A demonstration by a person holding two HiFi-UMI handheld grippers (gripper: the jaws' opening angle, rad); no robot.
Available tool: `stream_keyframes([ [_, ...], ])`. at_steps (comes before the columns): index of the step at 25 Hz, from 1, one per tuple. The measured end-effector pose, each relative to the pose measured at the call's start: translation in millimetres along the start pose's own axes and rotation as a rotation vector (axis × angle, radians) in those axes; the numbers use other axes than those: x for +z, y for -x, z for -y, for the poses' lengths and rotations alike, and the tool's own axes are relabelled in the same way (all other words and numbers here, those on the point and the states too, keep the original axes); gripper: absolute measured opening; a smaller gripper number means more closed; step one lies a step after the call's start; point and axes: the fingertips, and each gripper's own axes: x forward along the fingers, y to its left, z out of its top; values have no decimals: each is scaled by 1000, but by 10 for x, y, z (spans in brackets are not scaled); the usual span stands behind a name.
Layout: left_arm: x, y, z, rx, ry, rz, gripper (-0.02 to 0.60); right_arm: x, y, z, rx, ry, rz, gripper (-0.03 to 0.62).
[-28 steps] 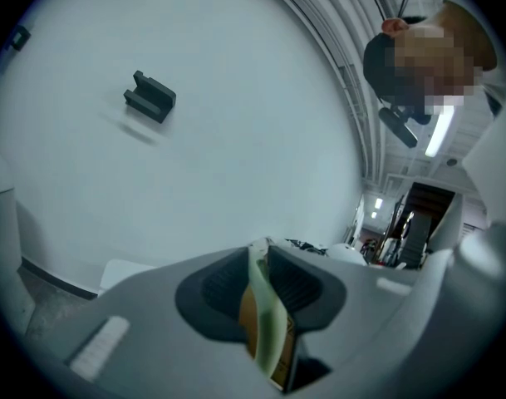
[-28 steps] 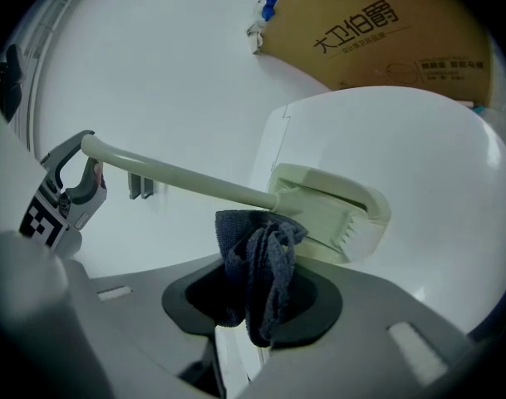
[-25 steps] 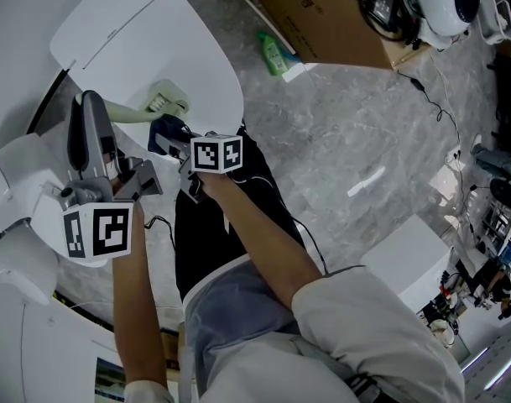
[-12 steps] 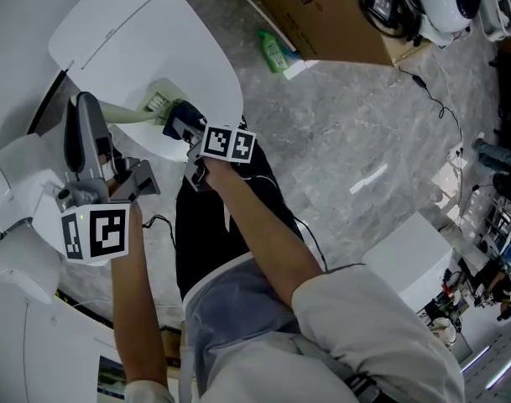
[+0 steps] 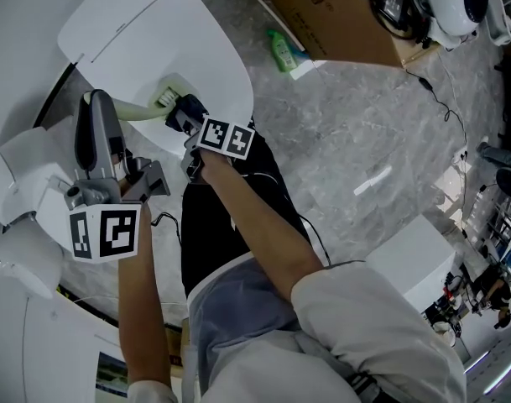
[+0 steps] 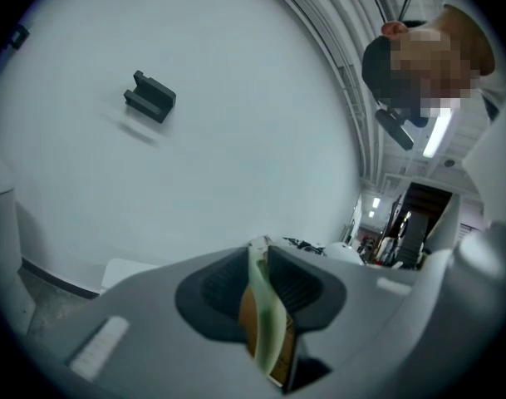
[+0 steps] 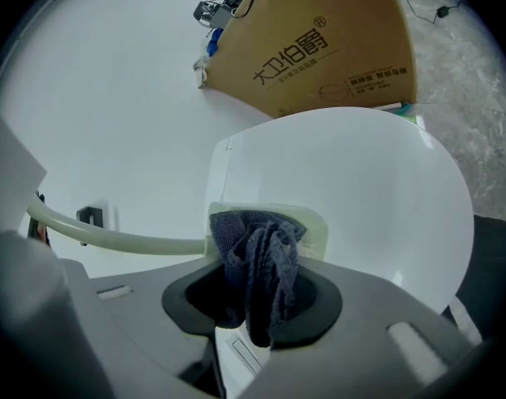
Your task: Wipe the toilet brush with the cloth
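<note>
The left gripper (image 6: pixel 265 306) has its jaws clamped on the pale green handle (image 6: pixel 267 339) of the toilet brush (image 5: pixel 164 99), which stands on edge between the pads. The right gripper (image 7: pixel 254 302) is closed on a bunched dark blue cloth (image 7: pixel 257 256). The cloth's upper end presses against the brush's head at the centre of the right gripper view. In the head view both grippers meet at the upper left, over the white toilet lid (image 5: pixel 154 32). A cardboard box (image 7: pixel 319 48) sits beyond the lid, with a green bottle (image 5: pixel 282 50) on the grey floor (image 5: pixel 364 141) beside it.
</note>
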Motion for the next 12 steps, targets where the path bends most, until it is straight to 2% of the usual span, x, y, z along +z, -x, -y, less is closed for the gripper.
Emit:
stream_keyframes([
  [12,6,103,-63,-24,28,2,0,18,109,-245,69,31,16,109],
])
